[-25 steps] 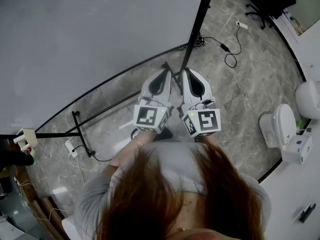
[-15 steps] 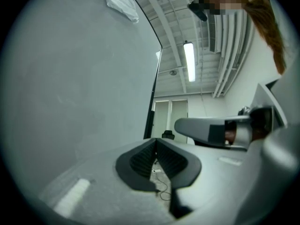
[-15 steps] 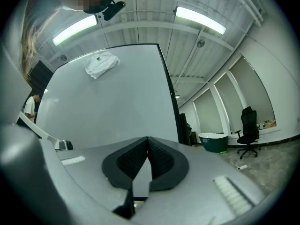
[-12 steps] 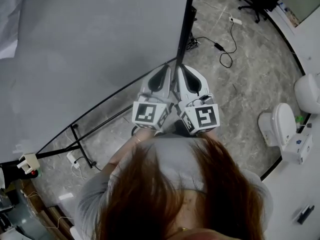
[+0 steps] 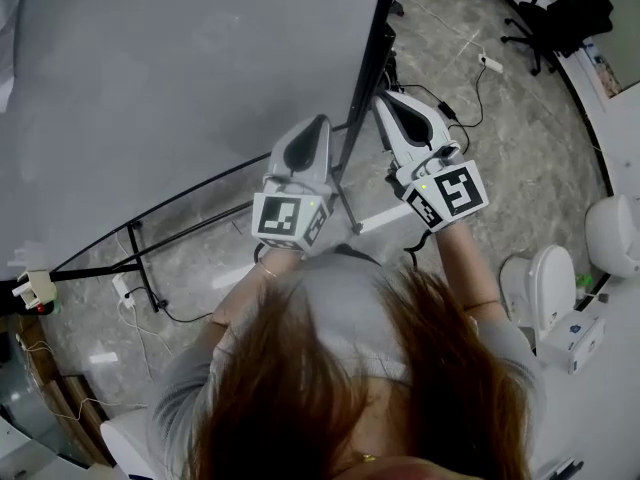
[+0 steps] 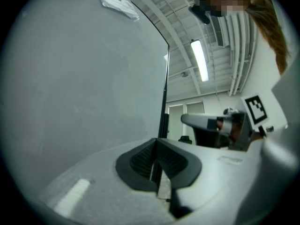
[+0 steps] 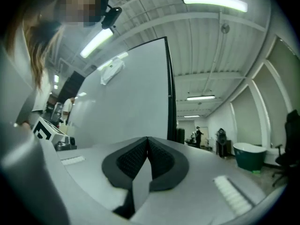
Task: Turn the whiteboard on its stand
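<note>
The whiteboard (image 5: 180, 78) is a big pale panel filling the upper left of the head view. Its black side frame (image 5: 365, 68) runs down between my two grippers. My left gripper (image 5: 320, 120) is shut and empty, in front of the board's face just left of that frame. My right gripper (image 5: 383, 95) is also shut and empty, on the frame's right. The left gripper view shows its shut pads (image 6: 157, 142) before the board (image 6: 84, 78). In the right gripper view the shut pads (image 7: 147, 138) point at the board (image 7: 136, 97) and its edge (image 7: 171, 97). Whether either gripper touches the board is unclear.
The stand's black foot bars (image 5: 140, 268) and cables lie on the stone floor at lower left. A power strip (image 5: 488, 63) and a black office chair (image 5: 575, 8) are at upper right. White units (image 5: 545, 283) stand by the right wall. A teal tub (image 7: 251, 156) stands beyond.
The two grippers, side by side before, have spread apart. The right one moved up and to the right, so the board's black frame now runs between them.
</note>
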